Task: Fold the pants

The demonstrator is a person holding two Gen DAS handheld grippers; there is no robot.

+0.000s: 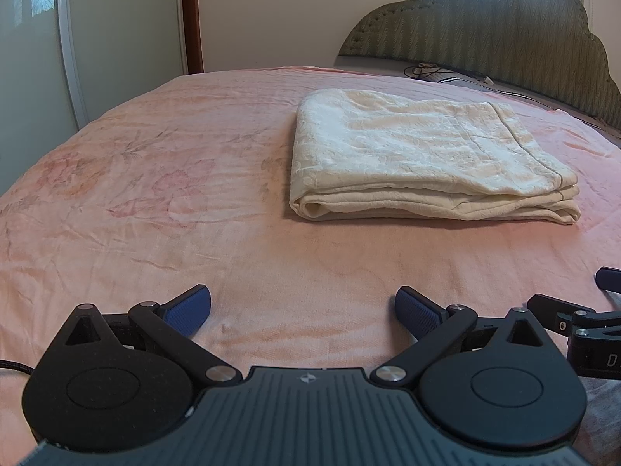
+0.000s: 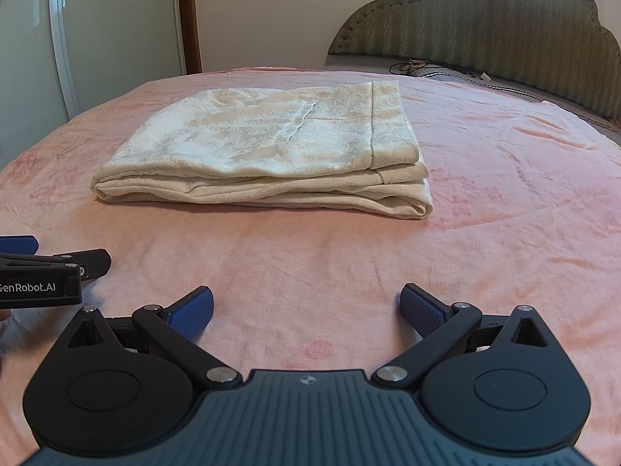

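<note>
Folding apparently complete: pants (image 2: 264, 151) stacked flat on bed (image 2: 504, 233). Left hand-held gripper (image 1: 302, 310) and right hand-held gripper (image 2: 306, 310) spread apart, empty. Next: inspect, withdraw.

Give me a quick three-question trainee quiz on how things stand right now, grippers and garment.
1. True or false: the left gripper holds the cream pants.
2. The pants lie: A) spread flat, B) folded in a stack, C) hanging off the bed.
3. What do the pants rest on?

Key
1. False; it and the right gripper are open and empty.
2. B.
3. The pink bedspread.
</note>
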